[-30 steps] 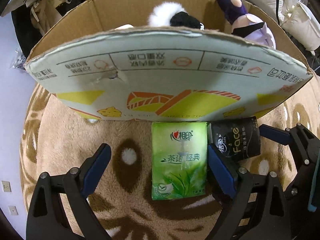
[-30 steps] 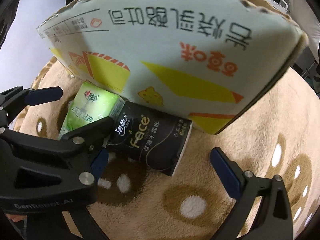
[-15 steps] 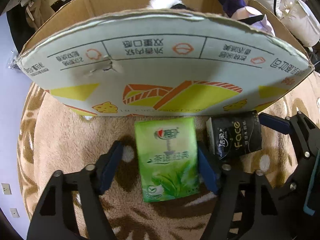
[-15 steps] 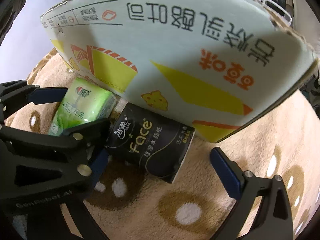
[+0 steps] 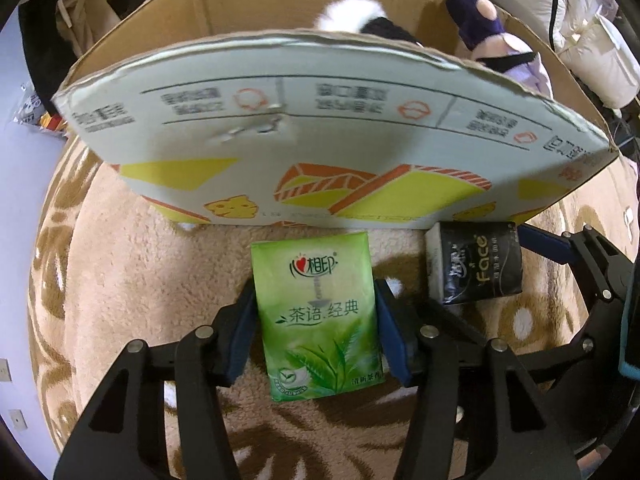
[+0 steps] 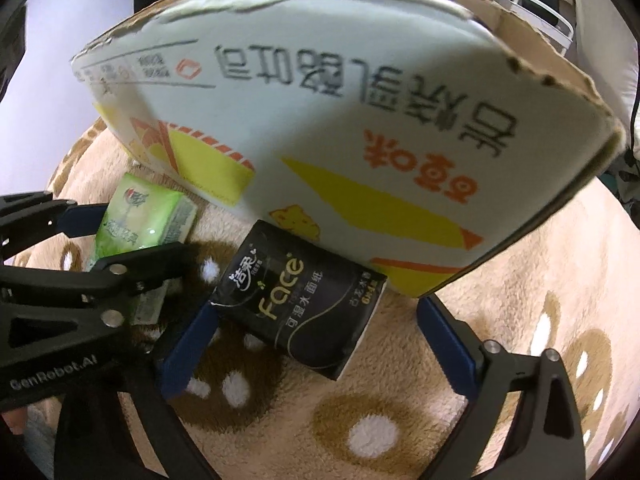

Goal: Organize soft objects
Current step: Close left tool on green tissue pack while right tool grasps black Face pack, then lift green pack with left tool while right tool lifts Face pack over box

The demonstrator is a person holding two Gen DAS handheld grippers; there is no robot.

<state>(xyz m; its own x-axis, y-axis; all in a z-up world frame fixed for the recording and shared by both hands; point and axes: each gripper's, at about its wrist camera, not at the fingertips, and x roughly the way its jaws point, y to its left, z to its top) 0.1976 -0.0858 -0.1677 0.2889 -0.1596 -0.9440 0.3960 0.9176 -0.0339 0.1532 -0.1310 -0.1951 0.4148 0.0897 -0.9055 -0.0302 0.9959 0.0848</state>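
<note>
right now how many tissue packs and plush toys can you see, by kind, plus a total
tissue packs: 2, green pack and black pack, both on the rug
plush toys: 2, white and black one and purple one, both in the cardboard box and partly hidden by its flap
total: 4
</note>
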